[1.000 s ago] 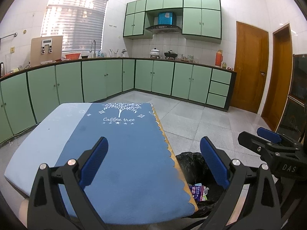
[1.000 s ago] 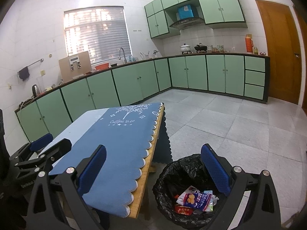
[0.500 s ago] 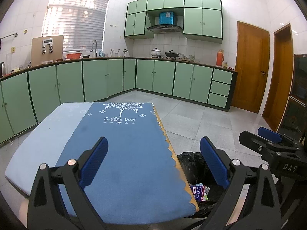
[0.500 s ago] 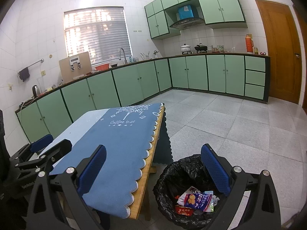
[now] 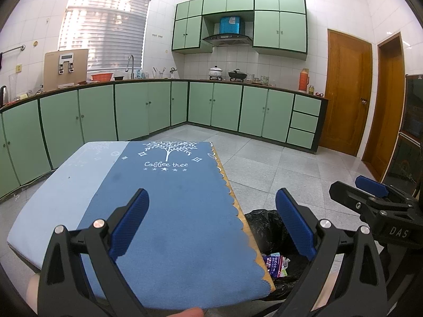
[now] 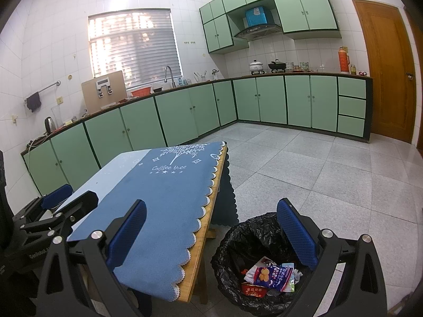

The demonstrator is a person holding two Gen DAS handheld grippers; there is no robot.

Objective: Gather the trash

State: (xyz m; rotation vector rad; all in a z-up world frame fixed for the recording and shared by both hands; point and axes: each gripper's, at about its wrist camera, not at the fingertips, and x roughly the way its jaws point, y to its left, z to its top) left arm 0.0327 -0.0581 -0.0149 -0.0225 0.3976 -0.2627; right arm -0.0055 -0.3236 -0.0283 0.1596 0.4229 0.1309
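Right wrist view: you are holding right tool (image 6: 211,235) and left tool (image 5: 211,224) spread and empty; wrappers (image 6: 272,276) are lying in bin (image 6: 238,240) right of surface (image 6: 158,185).

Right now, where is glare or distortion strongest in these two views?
Left wrist view: the slatted window blind is overexposed, and the green cabinets bow outward from the fisheye. Right wrist view: the same blind glares, the black bag-lined trash bin stays dark inside, and the corners are vignetted black.
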